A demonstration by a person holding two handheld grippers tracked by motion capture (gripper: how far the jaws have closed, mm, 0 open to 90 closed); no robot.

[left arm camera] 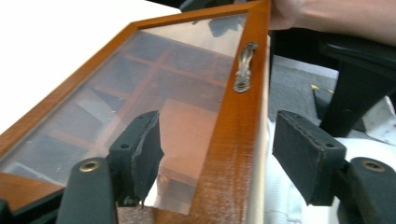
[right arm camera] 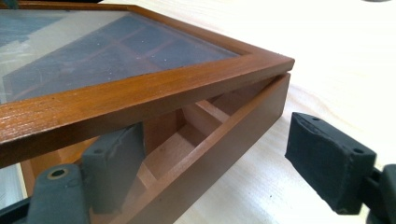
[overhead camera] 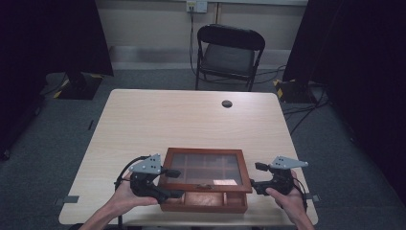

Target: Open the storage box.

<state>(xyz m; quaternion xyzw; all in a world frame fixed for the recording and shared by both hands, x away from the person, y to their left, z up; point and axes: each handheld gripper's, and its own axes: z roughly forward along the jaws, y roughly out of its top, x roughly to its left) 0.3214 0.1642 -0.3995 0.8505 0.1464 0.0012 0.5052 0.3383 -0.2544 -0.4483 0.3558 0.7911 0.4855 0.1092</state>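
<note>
Box: I am looking at a wooden box (overhead camera: 206,184) sitting at the near edge of the table (overhead camera: 158,120), its front wall almost flush with that edge.
Lid: the glass-paned lid (overhead camera: 206,165) is standing slightly raised at the front — in the right gripper view I am seeing a wedge of gap between the lid frame (right arm camera: 140,88) and the box wall (right arm camera: 219,149), with the wooden dividers showing inside.
Handle: a small metal handle (left arm camera: 244,67) is lying along the lid's front rail, in the left gripper view.
Left gripper: the left gripper (overhead camera: 167,184) is sitting at the box's front left corner; its jaws are standing wide, straddling the lid's front rail (left arm camera: 233,154) — one pad under the pane, the other outside, neither pressing on the wood.
Right gripper: the right gripper (overhead camera: 254,178) is waiting at the box's right side, jaws spread wide; one pad is tucked in under the lifted lid edge, the other is hanging over bare table, apart from the box wall.
Hands: my view is showing a hand (overhead camera: 129,194) behind the left gripper and a hand (overhead camera: 287,196) behind the right one, both at the table's near edge.
Room: the far half of the table is lying open up to a round cable hole (overhead camera: 227,103); a folding chair (overhead camera: 229,55) is standing beyond the far edge.
</note>
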